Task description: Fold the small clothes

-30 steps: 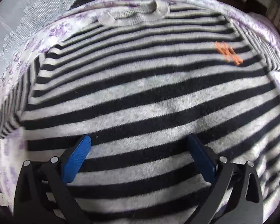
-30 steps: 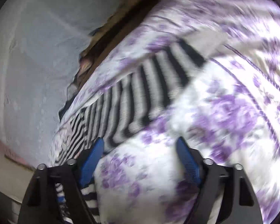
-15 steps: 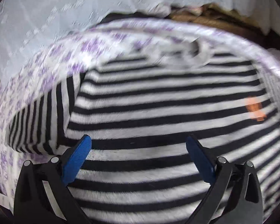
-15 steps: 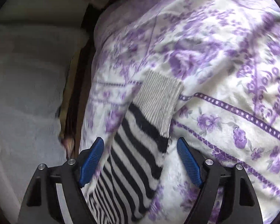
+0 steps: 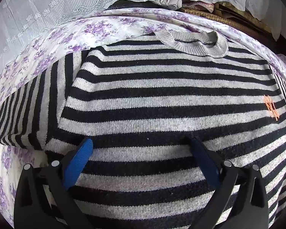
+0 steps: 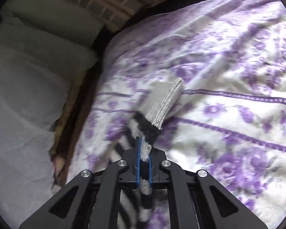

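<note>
While the left tongs [image 5: 141, 146] gape over the sweater [image 5: 162, 99], the right tongs [image 6: 144, 153] clamp its sleeve [image 6: 158, 114] (grey cuff).

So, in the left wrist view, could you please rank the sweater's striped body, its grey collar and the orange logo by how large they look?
1. Striped body, filling most of the view.
2. Grey collar, farther from the camera, so it may look smaller than it is.
3. Orange logo, clearly smallest.
</note>
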The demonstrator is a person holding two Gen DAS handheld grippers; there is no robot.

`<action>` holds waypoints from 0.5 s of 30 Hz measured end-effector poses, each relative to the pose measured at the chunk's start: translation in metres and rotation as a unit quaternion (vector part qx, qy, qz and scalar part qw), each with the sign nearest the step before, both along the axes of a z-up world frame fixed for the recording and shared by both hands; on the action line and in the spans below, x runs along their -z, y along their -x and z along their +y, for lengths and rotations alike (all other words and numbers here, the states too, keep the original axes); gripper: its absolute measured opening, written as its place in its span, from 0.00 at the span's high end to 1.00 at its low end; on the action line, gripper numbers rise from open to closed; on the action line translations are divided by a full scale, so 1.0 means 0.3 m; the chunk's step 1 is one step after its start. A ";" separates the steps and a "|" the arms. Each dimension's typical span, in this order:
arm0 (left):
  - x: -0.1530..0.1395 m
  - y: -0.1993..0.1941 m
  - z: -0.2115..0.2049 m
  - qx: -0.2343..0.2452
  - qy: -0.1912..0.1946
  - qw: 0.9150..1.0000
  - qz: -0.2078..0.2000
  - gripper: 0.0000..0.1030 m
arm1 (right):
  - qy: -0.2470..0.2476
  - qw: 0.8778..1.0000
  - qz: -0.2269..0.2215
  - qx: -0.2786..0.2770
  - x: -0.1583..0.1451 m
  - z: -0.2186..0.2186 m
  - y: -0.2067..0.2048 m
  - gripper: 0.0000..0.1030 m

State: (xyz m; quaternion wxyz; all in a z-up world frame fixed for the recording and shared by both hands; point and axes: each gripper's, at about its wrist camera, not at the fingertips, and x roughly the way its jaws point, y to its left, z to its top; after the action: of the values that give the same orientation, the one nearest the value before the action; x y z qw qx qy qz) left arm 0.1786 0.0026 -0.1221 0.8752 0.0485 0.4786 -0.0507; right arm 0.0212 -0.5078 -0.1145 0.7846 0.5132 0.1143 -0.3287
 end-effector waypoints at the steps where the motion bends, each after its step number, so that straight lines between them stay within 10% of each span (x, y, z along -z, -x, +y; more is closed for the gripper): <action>1: -0.001 0.022 0.001 0.000 0.000 1.000 -0.001 0.04 | 0.007 1.000 -0.007 -0.012 -0.014 0.018 -0.015 0.93; 15: -0.117 0.138 0.346 -0.099 0.029 0.994 -0.035 0.04 | 0.075 0.964 -0.058 -0.250 -0.300 0.272 -0.221 0.93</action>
State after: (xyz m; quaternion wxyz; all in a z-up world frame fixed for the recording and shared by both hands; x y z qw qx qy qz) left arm 0.1372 0.1064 -0.0869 0.8934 -0.0232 0.4481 0.0242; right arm 0.0875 -0.4263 -0.0244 0.8834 0.4261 0.1677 -0.0994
